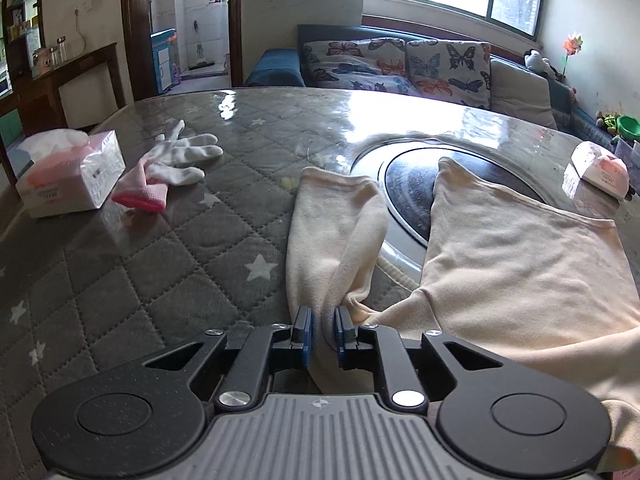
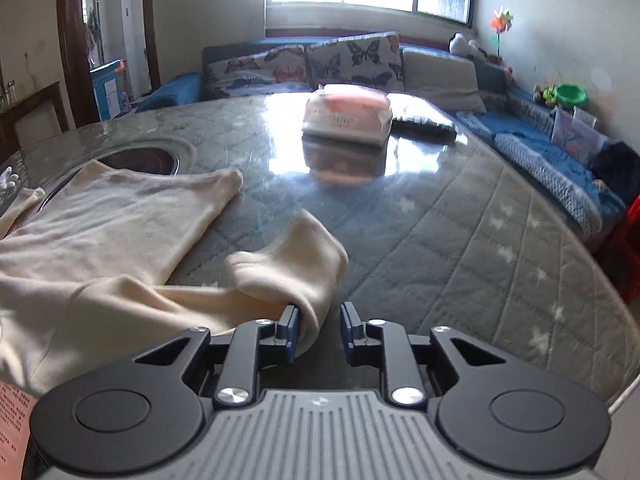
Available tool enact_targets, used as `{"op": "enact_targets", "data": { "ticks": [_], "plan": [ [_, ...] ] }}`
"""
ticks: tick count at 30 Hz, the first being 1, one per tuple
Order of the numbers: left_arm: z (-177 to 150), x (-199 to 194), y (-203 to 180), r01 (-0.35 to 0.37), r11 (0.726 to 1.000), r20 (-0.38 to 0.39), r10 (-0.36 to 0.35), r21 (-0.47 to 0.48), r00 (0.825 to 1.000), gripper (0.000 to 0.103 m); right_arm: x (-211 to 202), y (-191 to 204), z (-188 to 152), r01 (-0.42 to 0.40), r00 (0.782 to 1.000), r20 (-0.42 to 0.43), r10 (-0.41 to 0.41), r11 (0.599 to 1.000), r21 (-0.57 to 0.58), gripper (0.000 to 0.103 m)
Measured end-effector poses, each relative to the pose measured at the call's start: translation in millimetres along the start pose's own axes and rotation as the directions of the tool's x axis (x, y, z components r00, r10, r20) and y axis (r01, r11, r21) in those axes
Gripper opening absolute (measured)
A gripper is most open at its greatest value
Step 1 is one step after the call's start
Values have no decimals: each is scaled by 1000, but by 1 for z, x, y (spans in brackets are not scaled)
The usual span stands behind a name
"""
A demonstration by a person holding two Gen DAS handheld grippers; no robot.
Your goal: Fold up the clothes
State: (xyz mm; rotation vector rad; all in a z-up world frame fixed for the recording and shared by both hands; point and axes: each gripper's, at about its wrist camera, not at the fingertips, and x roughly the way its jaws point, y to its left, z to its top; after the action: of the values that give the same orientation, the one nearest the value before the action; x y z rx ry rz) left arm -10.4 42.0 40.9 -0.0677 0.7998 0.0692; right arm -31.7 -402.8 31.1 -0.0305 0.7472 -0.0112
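Cream knit garment (image 1: 520, 264), long-sleeved, spread on a round table (image 1: 160, 248) covered by a grey quilted star-print cloth under a glossy clear sheet. Body lies flat across the table's dark centre inset (image 1: 408, 188); one sleeve (image 1: 332, 232) runs toward the left gripper, the other sleeve (image 2: 296, 264) toward the right gripper.

Left gripper (image 1: 322, 330): black frame, blue pads, jaws narrowly parted. The sleeve's bunched end passes between the pads; the fabric fills most of the gap, but whether the pads press on it cannot be told.

Right gripper (image 2: 318, 330): same build, jaws apart with a visible gap. The sleeve end rests against the inner face of the left-hand pad only; the other pad stands clear of the cloth, so nothing is clamped.

Other items on the table:
- White gloves with pink cuffs (image 1: 172, 168), left of the garment.
- Tissue pack (image 1: 68, 172), pink and white, beside the gloves.
- Second tissue pack (image 2: 346, 114), far side, right of the inset.

Background: butterfly-print cushions (image 1: 396, 64) on a blue sofa beneath a bright window.
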Motion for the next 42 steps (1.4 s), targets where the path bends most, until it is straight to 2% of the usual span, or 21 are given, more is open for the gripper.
{"op": "enact_targets", "data": {
  "ticks": [5,8,10,16,18,20,25,31,35,39,40,41,42],
  "plan": [
    [14,-12,-9,11,999,44,-13,36,999,17,-7,7,21,25,997,73,-21,998,-55,24],
    [27,-12,-17,40,998,57,-43,56,997,17,-3,11,34,10,996,94,-4,998,-65,24],
    [35,-5,-26,64,995,53,-68,77,996,18,5,19,45,-37,995,93,45,996,-82,24],
    [55,31,-60,125,980,13,-129,157,992,25,41,49,60,-162,986,26,167,978,-133,25],
    [61,44,-69,142,975,-3,-144,173,990,34,58,59,65,-195,981,-9,195,971,-140,29],
    [66,55,-77,146,972,-7,-148,186,989,35,71,64,69,-206,979,-31,204,969,-136,34],
    [77,81,-90,149,967,-7,-150,206,989,39,98,68,77,-209,977,-68,202,971,-113,35],
    [80,106,-102,153,963,-24,-151,223,988,42,112,67,83,-201,978,-76,194,975,-97,41],
    [80,114,-105,162,956,-14,-163,243,986,41,118,65,87,-201,978,-76,195,976,-81,42],
    [80,115,-108,178,946,-7,-183,270,983,22,123,68,92,-207,977,-77,200,975,-84,39],
    [81,116,-109,179,944,-4,-185,278,983,18,124,68,93,-209,976,-77,203,974,-85,37],
    [80,116,-110,176,941,0,-184,287,983,11,126,69,94,-214,975,-76,208,973,-83,30],
    [80,116,-112,173,939,4,-182,297,983,10,127,70,96,-220,974,-76,214,972,-82,23]
  ]
}}
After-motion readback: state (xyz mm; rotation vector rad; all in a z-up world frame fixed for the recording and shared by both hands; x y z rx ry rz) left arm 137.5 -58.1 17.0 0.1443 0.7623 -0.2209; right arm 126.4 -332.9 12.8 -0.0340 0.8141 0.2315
